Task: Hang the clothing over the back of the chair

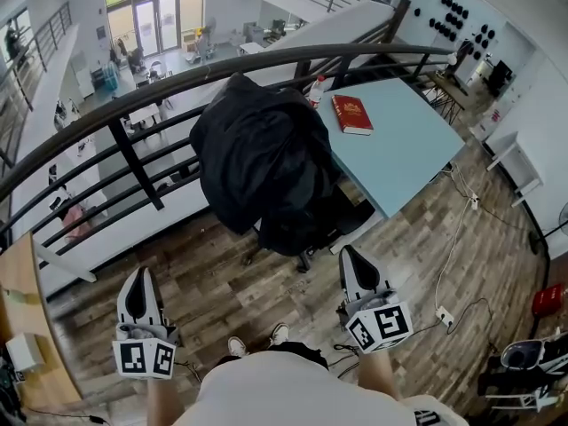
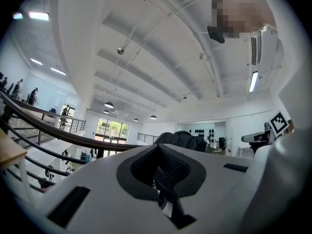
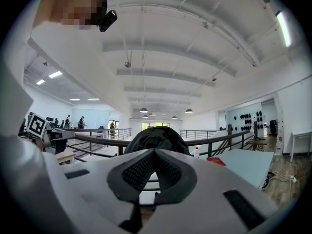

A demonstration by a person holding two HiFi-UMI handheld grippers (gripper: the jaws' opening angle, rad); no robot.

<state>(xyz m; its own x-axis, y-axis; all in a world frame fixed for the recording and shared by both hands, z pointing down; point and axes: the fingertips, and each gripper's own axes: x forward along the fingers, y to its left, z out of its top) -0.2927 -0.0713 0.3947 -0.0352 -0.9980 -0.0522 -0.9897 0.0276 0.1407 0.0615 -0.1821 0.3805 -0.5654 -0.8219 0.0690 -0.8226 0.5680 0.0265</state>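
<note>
A black garment (image 1: 257, 158) hangs draped over the back of an office chair (image 1: 306, 257), covering nearly all of it; only the chair's base shows. The same dark heap appears in the left gripper view (image 2: 183, 139) and in the right gripper view (image 3: 156, 138), ahead of the jaws. My left gripper (image 1: 139, 273) is low at the left, well short of the chair, shut and empty (image 2: 157, 146). My right gripper (image 1: 349, 254) is just in front of the chair's base, its jaws together with nothing held (image 3: 155, 151). Neither gripper touches the garment.
A black railing (image 1: 133, 91) curves behind the chair. A light blue table (image 1: 399, 140) to the right carries a red book (image 1: 352, 114) and a bottle (image 1: 316, 91). Cables and a power strip (image 1: 444, 316) lie on the wood floor. A wooden desk (image 1: 27, 327) stands at the left.
</note>
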